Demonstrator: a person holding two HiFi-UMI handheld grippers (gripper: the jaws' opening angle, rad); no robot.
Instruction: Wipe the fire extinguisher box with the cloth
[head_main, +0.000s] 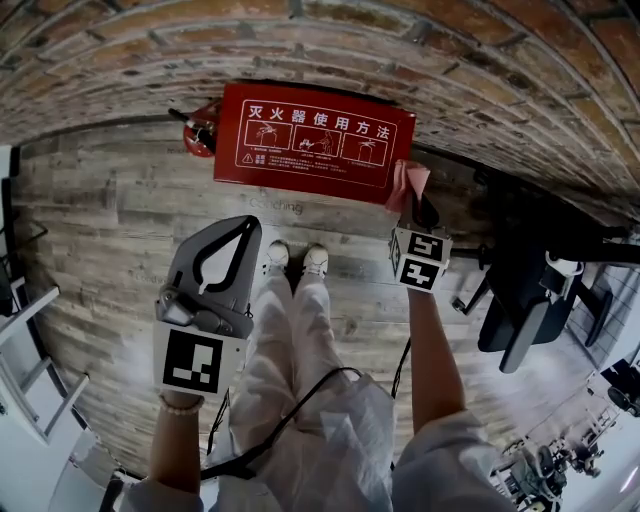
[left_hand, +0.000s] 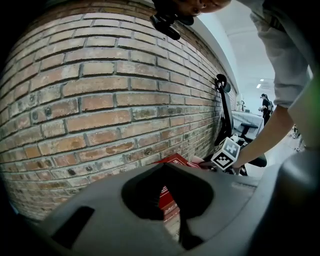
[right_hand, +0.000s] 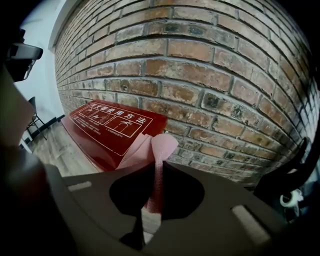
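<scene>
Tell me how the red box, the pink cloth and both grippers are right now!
Red rectangular fire extinguisher box, lid shut, standing on the wooden plank floor against the brick wall.
Pink cloth, pinched in the right gripper, touching the box's right end.
Right gripper, shut on the cloth.
Left gripper, shut, holding nothing, held back from the box.

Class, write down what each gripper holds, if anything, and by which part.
The right gripper pinches the pink cloth by a bunched fold, its free end at the red box's corner. The left gripper, jaws together, holds nothing.
</scene>
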